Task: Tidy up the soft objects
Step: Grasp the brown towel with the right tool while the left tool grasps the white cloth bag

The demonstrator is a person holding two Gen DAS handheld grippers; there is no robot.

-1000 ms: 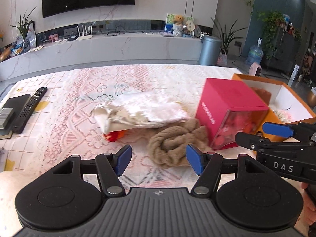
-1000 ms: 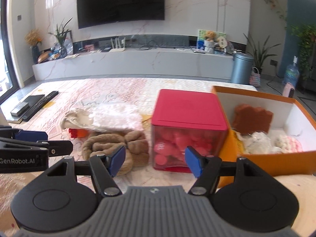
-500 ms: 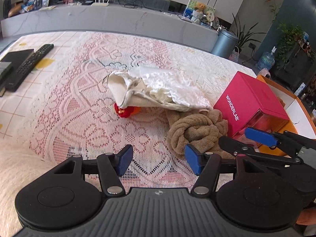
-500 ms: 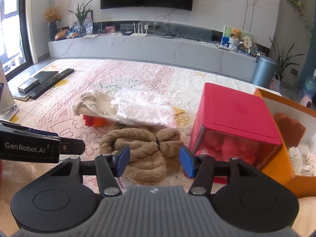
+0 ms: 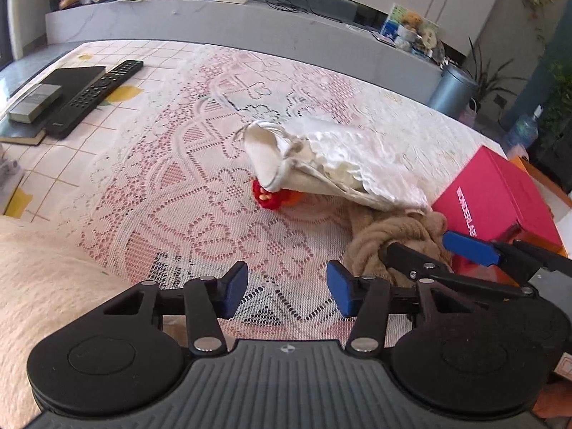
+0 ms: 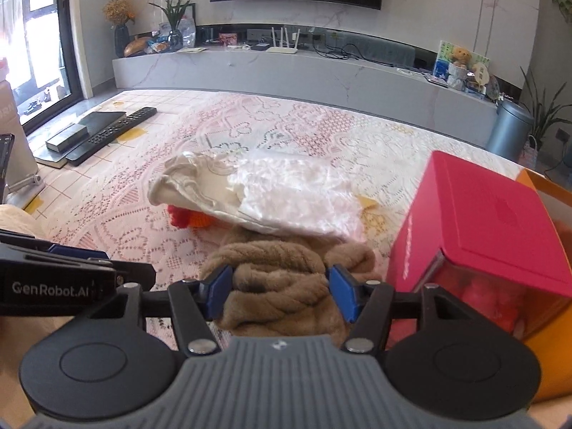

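Observation:
A twisted brown plush cloth (image 6: 282, 286) lies on the lace tablecloth, and my right gripper (image 6: 280, 295) straddles its near end. Its jaws are opening, with the brown cloth between the blue pads. In the left wrist view the same brown cloth (image 5: 393, 236) sits under the right gripper (image 5: 416, 245). A white cloth bundle (image 6: 271, 193) lies just behind it, partly over a small red-orange soft thing (image 6: 186, 218). My left gripper (image 5: 287, 291) hovers over bare lace to the left of the brown cloth. Its jaws are closing with nothing between them.
A red box (image 6: 489, 221) stands right of the pile, and an orange box (image 6: 550, 321) is behind it. A remote (image 5: 100, 93) and a dark flat device lie at the far left. A fluffy cream blanket (image 5: 43, 268) covers the near left corner.
Both grippers have come forward and down toward the pile. The right one now has the brown cloth between its fingers. The left jaws have narrowed.

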